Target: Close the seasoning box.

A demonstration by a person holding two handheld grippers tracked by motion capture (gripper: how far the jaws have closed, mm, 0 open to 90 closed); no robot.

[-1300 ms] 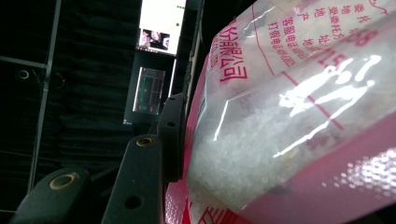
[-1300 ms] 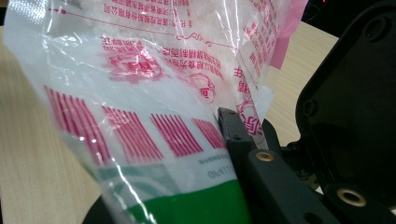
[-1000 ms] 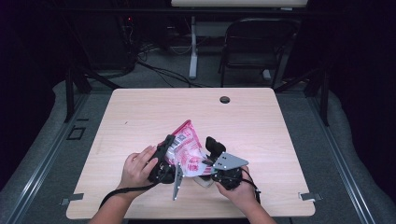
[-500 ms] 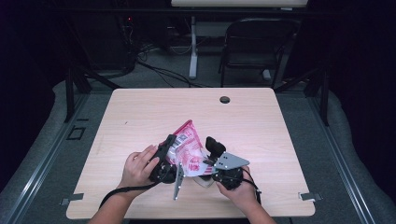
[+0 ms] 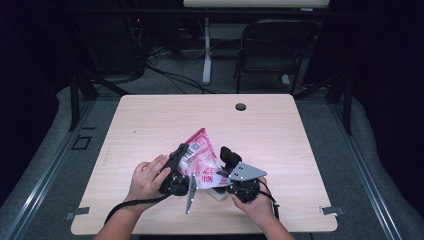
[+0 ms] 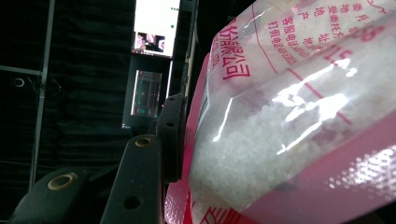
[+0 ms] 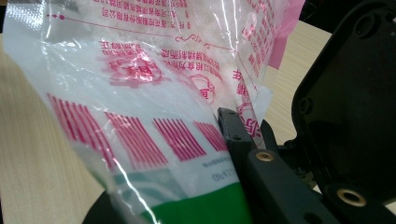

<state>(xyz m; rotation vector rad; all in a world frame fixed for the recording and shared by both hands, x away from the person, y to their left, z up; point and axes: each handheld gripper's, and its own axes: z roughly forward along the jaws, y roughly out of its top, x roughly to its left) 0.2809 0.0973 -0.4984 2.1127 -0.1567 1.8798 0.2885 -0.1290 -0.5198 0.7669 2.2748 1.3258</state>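
At the near edge of the worktop [image 5: 150, 125], the left claw [image 5: 179, 162] clamps one side of a pink-and-clear plastic bag [image 5: 199, 155] of white grains, raised and tilted above the wood. On the right, the right claw [image 5: 225, 172] pinches the bag's lower edge, jaws nearly closed. A small black cap [image 5: 240, 106] lies far back.

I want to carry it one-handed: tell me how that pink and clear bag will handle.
The bag is thin glossy film, so probably floppy and slippery. White grains pool inside it, so they would likely shift and sag.
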